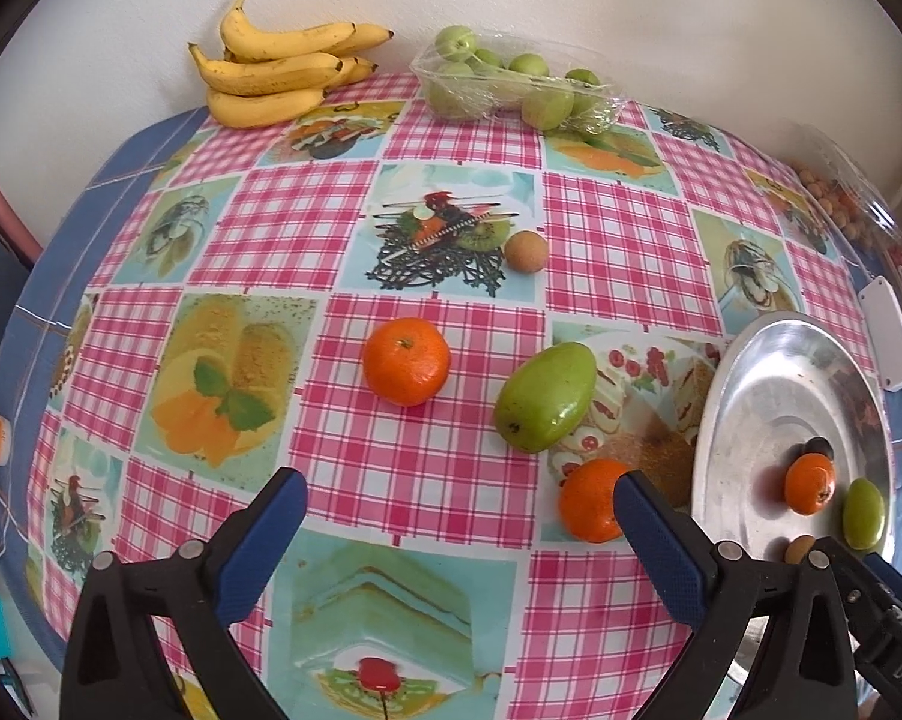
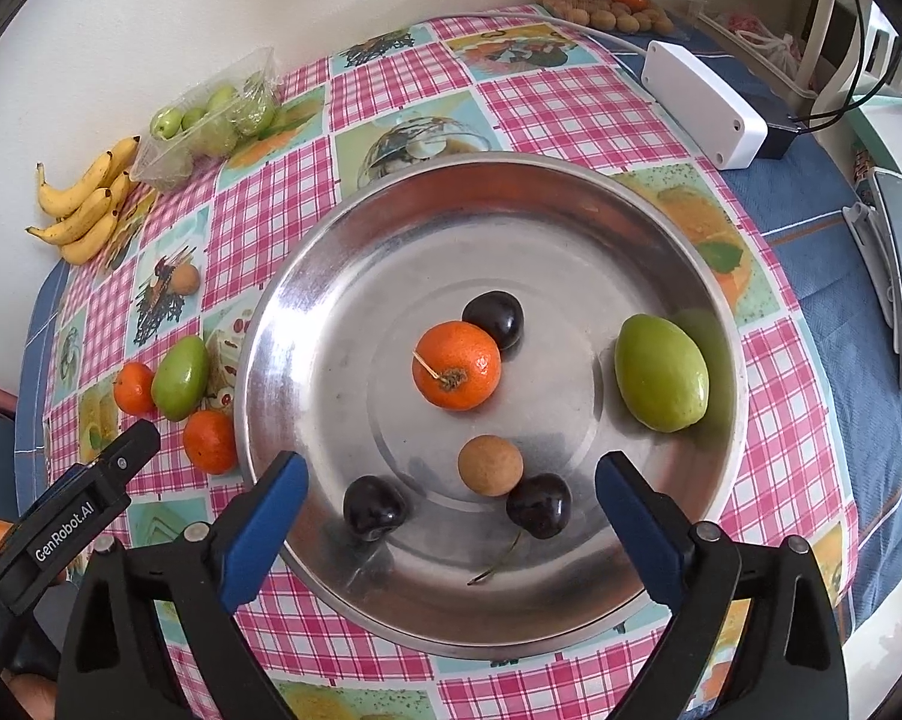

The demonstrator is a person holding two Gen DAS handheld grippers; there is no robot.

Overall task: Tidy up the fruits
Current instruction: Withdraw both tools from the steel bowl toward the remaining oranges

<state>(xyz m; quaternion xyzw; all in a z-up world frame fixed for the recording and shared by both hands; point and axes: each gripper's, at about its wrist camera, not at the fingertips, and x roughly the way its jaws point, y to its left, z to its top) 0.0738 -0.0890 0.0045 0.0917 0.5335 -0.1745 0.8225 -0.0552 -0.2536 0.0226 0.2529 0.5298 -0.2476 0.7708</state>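
Your table wears a checked cloth (image 2: 577,102) of pink squares and food pictures. On it sits one round metal tray (image 2: 306,312), the largest thing here. Inside the tray you have six fruits: one green mango (image 2: 661,381) by the right rim, its long axis running up-left to down-right; one tangerine (image 2: 457,373) at the centre, stem end facing you; one small tan fruit (image 2: 490,465); and three dark cherries (image 2: 375,507), one trailing its stalk toward you.

Left of the tray, on the cloth, lie four more: one green mango (image 1: 544,396), slanted, pointed end up-right; two tangerines (image 1: 407,361), one touching the tray's rim; and one tan fruit (image 1: 526,250) farther back. Against the wall rest one bunch of bananas (image 1: 276,69), tips pointing right, and one clear pack of green fruits (image 1: 511,84).

Your left gripper (image 1: 460,516) is spread wide above the cloth, holding nothing. Your right gripper (image 2: 451,501) is spread wide above the tray's near edge, also holding nothing.
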